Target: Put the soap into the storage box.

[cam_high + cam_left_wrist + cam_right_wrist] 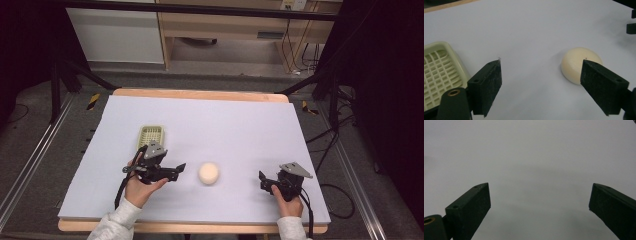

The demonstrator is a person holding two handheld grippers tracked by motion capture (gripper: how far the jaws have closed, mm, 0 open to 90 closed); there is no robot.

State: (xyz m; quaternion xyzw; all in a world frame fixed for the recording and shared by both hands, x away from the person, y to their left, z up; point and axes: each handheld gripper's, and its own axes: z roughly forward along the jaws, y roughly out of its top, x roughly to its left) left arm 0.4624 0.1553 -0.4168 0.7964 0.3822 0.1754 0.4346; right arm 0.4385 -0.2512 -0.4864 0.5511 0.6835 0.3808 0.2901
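Hand-held gripper, left [179,170]: jaws wide, empty | round cream soap [208,173] on counter [240,125] just right of your tips | right hand-held gripper [262,181]: open, empty, farther off

The cream soap bar [577,63] is looking smooth and waxy, with a soft matt sheen. The pale yellow tray [439,72] is showing as glossy moulded plastic with a slatted grid. The fingers [487,85] of the left gripper [541,87] are looking like matt black plastic faced with rough, grainy padding. The surface [235,125] is wearing a matt lilac-white sheet over a wooden edge.
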